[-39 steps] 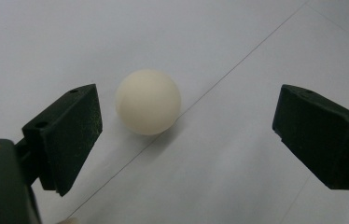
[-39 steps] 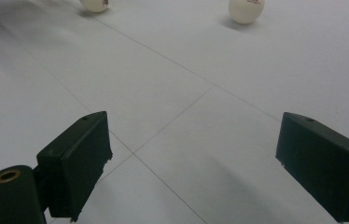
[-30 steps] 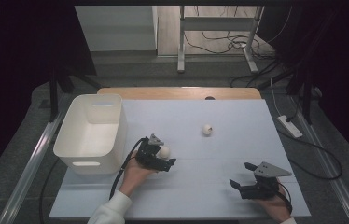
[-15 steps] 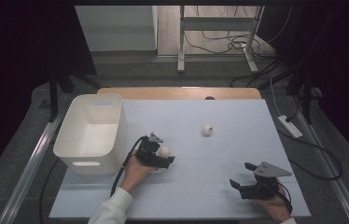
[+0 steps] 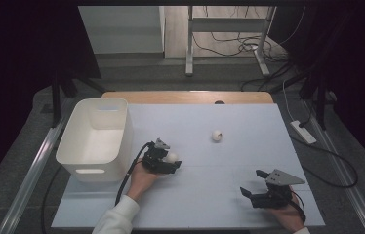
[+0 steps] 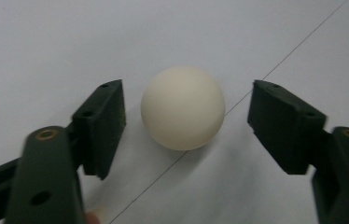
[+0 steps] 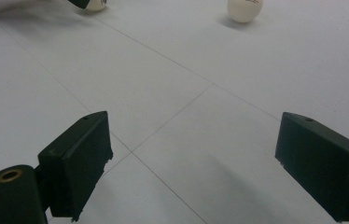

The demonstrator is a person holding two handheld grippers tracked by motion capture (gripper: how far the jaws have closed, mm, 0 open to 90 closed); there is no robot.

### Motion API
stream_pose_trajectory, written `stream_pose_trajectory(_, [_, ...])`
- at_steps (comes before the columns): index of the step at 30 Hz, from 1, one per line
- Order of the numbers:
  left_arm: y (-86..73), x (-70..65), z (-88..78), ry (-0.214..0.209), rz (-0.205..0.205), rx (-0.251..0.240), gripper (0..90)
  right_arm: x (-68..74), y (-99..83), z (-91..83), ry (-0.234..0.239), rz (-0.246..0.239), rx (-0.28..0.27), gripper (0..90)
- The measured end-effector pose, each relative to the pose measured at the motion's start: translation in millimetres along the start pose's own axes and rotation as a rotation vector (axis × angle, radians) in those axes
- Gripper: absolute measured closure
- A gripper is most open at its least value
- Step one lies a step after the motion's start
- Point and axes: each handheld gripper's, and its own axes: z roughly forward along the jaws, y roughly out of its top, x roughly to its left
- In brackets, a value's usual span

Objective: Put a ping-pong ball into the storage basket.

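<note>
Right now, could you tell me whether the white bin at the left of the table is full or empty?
Empty: the high view shows the white bin's bare inside, with no ball in it.

Bright table, dark surroundings, soft shadows, slight blur

Table [image 5: 210, 204]: bin [image 5: 95, 139] on its left part, by the left edge. Left gripper [image 5: 170, 161] just right of the bin's near corner, low over the table. One ball [image 6: 182, 108] on the table between its jaws, a gap on each side; jaws have just been closing. Second ball [image 5: 216, 135] farther back and to the right, well apart from the first. Right gripper [image 5: 251, 192] at the near right, nothing between its jaws. Power strip [image 5: 303, 131] on the floor beyond the table's right edge.
</note>
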Motion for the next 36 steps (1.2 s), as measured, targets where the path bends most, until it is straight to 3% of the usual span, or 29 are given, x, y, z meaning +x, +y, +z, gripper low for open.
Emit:
stream_pose_trajectory(6, [-0.7, -1.4, -1.7, 0.012, 0.020, -0.010, 49.7, 0.0, -0.1, -0.4, 0.001, -0.002, 0.001, 10.6])
stream_pose_trajectory(21, [-0.1, -1.4, -11.0, 0.019, 0.022, -0.048, 50.6, 0.0, 0.1, -1.2, -0.005, -0.014, -0.001, 10.8])
stream_pose_trajectory(36, [1.9, -6.9, -32.0, -0.018, 0.024, -0.131, 50.6, 0.6, 0.3, -2.1, -0.009, -0.016, -0.005, 10.8])
